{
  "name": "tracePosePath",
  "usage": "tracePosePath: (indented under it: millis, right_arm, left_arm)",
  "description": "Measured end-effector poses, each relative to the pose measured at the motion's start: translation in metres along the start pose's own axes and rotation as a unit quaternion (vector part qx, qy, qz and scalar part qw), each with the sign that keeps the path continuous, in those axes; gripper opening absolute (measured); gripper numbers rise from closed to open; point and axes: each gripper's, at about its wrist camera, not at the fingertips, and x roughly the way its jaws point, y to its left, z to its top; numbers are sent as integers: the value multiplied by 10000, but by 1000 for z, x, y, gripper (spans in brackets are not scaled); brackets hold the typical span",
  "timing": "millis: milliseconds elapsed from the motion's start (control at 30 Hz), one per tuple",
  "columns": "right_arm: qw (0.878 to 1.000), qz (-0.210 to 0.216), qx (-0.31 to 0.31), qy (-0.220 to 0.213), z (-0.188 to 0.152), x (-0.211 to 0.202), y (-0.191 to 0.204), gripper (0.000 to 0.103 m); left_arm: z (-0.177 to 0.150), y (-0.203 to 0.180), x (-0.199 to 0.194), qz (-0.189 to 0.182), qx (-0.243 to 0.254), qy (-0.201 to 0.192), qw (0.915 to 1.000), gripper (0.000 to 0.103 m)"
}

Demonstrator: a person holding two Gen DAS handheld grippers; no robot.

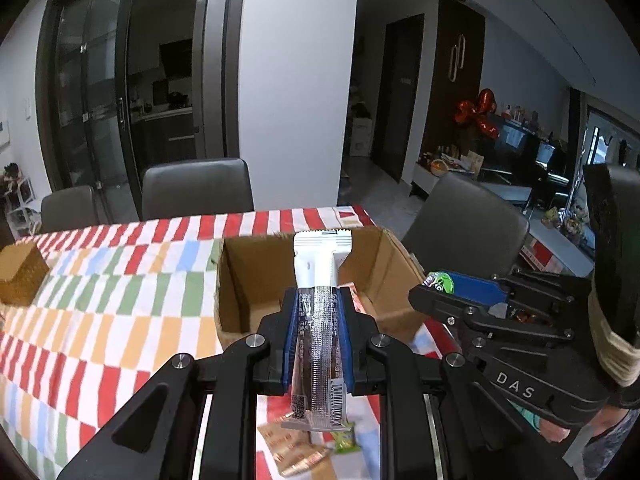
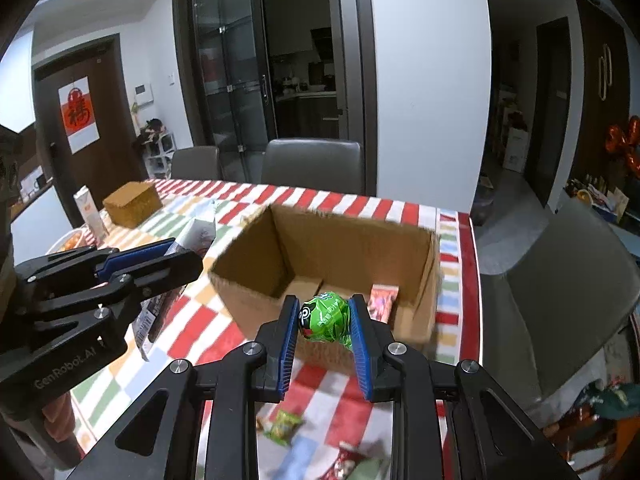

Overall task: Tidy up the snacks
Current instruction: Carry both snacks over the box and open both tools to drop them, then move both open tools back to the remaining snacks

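Observation:
My left gripper is shut on a long white and clear snack bar, held upright above the near edge of an open cardboard box. My right gripper is shut on a green wrapped candy, just in front of the same box. A pink packet lies inside the box. In the left wrist view the right gripper and its green candy sit to the right of the box. In the right wrist view the left gripper is at the left.
Loose snack packets lie on the checked tablecloth near me: a tan packet, small green ones, a red one. A brown box, a carton and grey chairs surround the table.

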Motion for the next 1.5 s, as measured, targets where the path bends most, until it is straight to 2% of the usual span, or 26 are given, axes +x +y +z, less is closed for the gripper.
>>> tracePosePath:
  millis: [267, 667, 700, 733, 767, 800, 833, 1100, 1333, 1500]
  right_arm:
    - [9998, 127, -30, 145, 36, 30, -8, 27]
    - [9993, 64, -44, 360, 49, 67, -17, 27]
    - [9993, 97, -12, 370, 49, 71, -19, 27]
    - [9992, 125, 6, 367, 48, 72, -20, 29]
    - [9992, 132, 24, 380, 49, 74, -21, 37]
    - [9992, 65, 77, 376, 48, 75, -23, 41]
    - [9993, 13, 109, 351, 47, 75, -25, 42]
    - [9990, -360, 232, 109, 22, 41, -24, 42]
    - [9995, -204, 258, -7, -8, 8, -15, 42]
    - [9992, -251, 321, -57, -28, -9, -11, 42]
  left_arm:
    - [24, 18, 26, 152, -21, 54, 9999, 19]
    - [35, 19, 82, 428, 301, 418, 9978, 20]
    - [35, 18, 85, 469, 317, 458, 9973, 22]
    - [35, 17, 88, 553, 346, 499, 9966, 31]
    - [34, 19, 88, 619, 351, 491, 9963, 36]
    - [33, 20, 85, 695, 339, 446, 9960, 44]
    - [31, 21, 81, 765, 322, 402, 9957, 44]
    - [11, 14, 48, 643, 358, 293, 9969, 46]
    - [-17, -6, 19, 370, 520, 297, 9975, 46]
    - [-36, -16, 3, 271, 578, 337, 9974, 46]
